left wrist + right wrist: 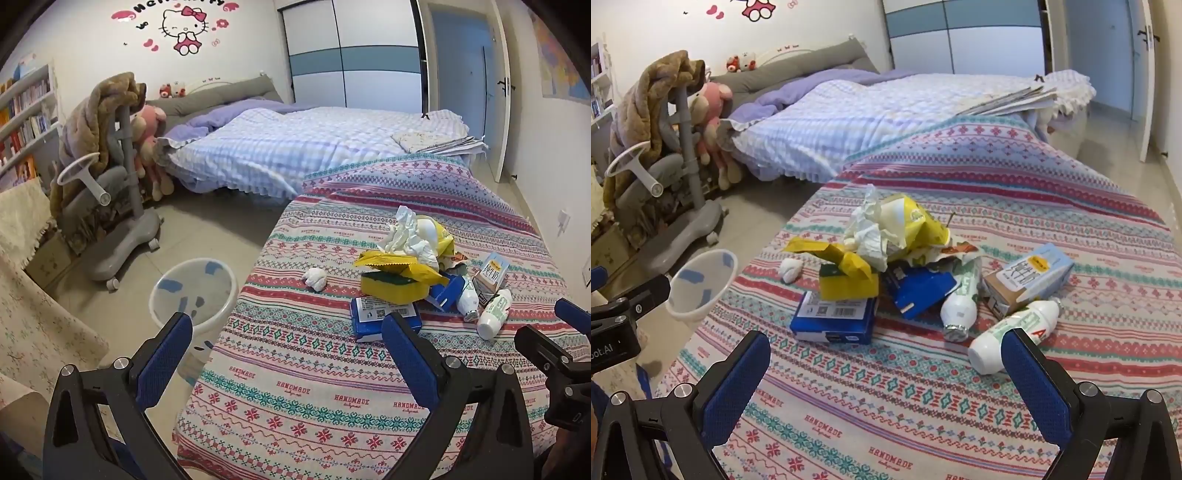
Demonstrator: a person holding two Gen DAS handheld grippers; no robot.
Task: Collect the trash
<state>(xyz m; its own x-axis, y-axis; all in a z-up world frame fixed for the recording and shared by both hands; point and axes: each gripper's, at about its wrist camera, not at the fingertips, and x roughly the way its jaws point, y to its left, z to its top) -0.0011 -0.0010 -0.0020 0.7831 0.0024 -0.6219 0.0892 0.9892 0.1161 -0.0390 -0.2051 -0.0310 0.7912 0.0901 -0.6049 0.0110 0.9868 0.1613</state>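
Observation:
A heap of trash lies on the patterned tablecloth (886,406): crumpled white tissue (871,229), a yellow box (849,280), a blue box (834,317), a torn blue carton (919,291), a milk carton (1027,280), two white bottles (1012,336) and a small paper wad (790,269). The heap also shows in the left wrist view (406,273). A white trash bin (195,291) stands on the floor left of the table. My left gripper (288,339) is open and empty, between bin and table edge. My right gripper (886,365) is open and empty, just short of the heap.
A bed (295,147) with a checked cover stands behind the table. A grey chair (110,206) draped with a brown blanket stands at the left on the tiled floor. Bookshelves (22,114) line the left wall. A door (465,74) is at the back right.

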